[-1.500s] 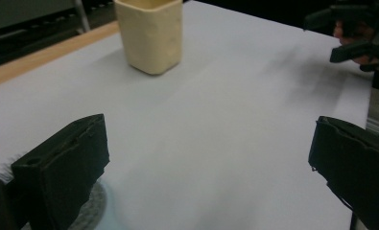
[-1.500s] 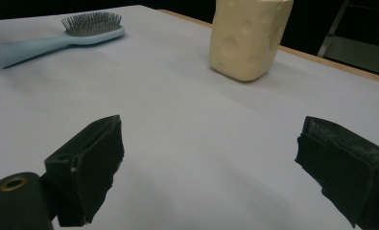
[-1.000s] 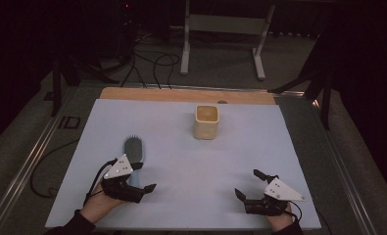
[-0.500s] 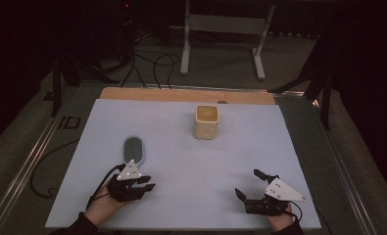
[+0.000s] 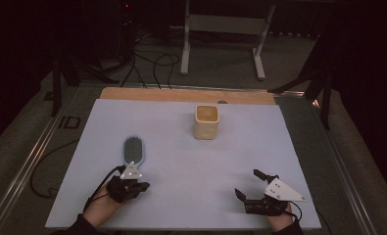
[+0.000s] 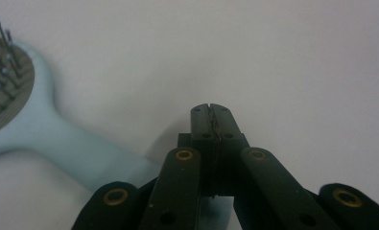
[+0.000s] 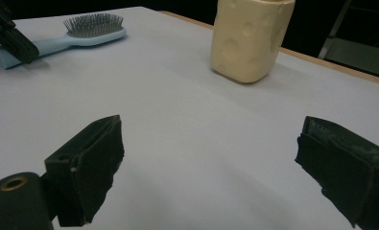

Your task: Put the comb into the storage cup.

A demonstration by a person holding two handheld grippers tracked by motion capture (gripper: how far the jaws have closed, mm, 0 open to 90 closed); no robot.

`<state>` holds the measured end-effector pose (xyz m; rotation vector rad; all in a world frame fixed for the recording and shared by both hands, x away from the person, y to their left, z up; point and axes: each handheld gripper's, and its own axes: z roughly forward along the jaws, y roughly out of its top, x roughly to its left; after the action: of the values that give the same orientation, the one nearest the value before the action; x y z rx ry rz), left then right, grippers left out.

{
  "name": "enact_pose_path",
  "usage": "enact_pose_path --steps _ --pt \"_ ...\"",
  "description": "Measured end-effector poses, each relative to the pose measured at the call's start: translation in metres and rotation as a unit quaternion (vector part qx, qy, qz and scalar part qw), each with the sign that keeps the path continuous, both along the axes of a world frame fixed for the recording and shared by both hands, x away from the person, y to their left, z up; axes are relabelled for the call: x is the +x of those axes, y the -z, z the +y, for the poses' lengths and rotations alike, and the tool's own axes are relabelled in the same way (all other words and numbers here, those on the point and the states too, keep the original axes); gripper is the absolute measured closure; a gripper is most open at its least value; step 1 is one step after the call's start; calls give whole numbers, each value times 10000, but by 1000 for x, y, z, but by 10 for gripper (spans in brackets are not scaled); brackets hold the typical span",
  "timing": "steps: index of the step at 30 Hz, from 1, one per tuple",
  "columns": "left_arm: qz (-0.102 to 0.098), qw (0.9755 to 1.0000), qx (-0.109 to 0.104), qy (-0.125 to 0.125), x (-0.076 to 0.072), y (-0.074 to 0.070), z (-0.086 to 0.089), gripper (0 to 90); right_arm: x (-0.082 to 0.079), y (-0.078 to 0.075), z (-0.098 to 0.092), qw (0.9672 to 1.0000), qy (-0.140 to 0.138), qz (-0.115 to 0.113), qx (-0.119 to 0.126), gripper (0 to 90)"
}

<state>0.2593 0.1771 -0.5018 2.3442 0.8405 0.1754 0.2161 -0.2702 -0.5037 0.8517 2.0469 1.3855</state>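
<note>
My left claw (image 6: 211, 109) had just been closing, and its two black jaws stood pressed together pad to pad, with nothing caught between the tips. In the left gripper view the pale blue hairbrush (image 5: 133, 149) lay off to the left of those tips. Its handle ran down under the claw's linkage rather than into the grip, and I could not tell whether the handle touched the linkage. From the high view the brush lay flat on the worktop (image 5: 230, 166), left of the middle. Its bristles faced up, its head pointed to the far side, and its handle end was hidden beneath the left claw. The left hand (image 5: 100, 208) came in from the near edge behind it.

My right claw (image 7: 211, 139) was spread wide and held nothing, with only bare worktop between its pads. In the high view it sat low at the near right of the worktop, well apart from the brush. Looking along its jaws, I saw a cream-coloured cup (image 7: 252, 38) with dimpled sides. It stood upright towards the far side, roughly midway across the worktop, well apart from both claws and from the brush. In that same view the left claw sat over the end of the brush handle.
</note>
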Motion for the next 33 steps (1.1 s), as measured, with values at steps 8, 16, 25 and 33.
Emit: enact_pose_path --steps 8,16,25,33 --pt "61 9998 169 -84 -4 -2 15 900 0 0 0 10000 -9 19 14 88" --pt "95 9993 269 -224 -7 -2 36 900 0 0 1 10000 -25 33 -11 88" --pt "132 9985 407 -353 -8 1 55 900 0 1 0 10000 -5 40 -3 88" --pt "109 9978 405 -515 -8 3 72 899 0 1 1 10000 0 50 8 88"
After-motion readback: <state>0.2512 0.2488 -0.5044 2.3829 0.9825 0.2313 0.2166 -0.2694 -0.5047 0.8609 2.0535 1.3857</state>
